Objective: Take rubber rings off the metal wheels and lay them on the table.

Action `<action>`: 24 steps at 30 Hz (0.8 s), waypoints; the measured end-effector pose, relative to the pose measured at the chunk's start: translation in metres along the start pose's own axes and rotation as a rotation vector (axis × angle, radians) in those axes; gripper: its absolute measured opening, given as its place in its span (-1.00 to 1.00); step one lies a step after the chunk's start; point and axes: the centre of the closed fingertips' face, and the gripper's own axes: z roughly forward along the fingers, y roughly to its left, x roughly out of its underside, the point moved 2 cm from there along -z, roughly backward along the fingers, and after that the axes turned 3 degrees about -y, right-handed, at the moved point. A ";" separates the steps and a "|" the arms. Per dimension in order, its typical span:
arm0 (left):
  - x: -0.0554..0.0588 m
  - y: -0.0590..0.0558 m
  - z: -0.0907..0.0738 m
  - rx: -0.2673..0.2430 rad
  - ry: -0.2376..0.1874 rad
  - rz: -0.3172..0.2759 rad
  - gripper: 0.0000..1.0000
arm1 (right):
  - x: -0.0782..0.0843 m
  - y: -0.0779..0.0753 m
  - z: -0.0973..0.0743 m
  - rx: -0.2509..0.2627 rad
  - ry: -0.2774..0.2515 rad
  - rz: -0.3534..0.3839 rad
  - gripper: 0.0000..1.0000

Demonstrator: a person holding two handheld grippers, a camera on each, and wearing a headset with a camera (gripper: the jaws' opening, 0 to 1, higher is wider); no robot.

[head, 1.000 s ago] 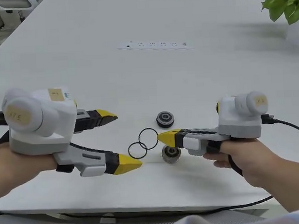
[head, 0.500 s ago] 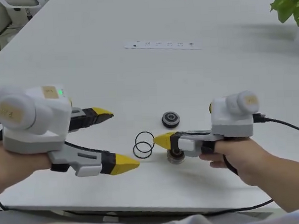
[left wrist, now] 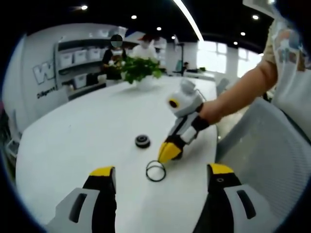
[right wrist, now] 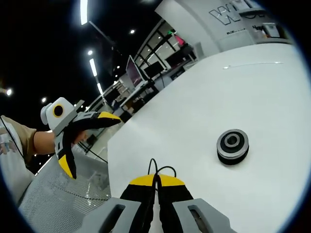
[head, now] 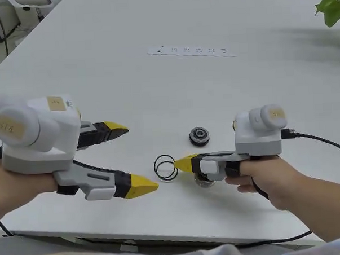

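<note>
Right claw (head: 183,163): jaws closed together, tips at the edge of 2 rubber rings (head: 166,168) that lie overlapped on the tabletop (head: 128,84). Whether it pinches 1 is unclear, but it looks lowered to lay them down.
Left claw (head: 136,158): wide open, empty, held clear.
Metal wheel (head: 199,136): just beyond the rings.
Second wheel (head: 205,181): beneath the right claw.

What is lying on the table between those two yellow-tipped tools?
Two overlapping black rubber rings on the table, close to the tip of the right gripper, ahead of the open left gripper; clearest in the head view.
</note>
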 end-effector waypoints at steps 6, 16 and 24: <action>0.001 0.000 0.000 -0.001 0.001 -0.005 0.55 | 0.000 -0.002 0.000 0.012 0.011 0.004 -1.00; 0.004 -0.001 0.001 0.003 0.011 -0.007 0.54 | 0.001 -0.001 0.002 0.024 0.045 -0.026 -1.00; 0.006 -0.002 0.002 0.005 0.020 -0.009 0.53 | 0.002 -0.003 0.003 0.047 0.086 -0.076 -1.00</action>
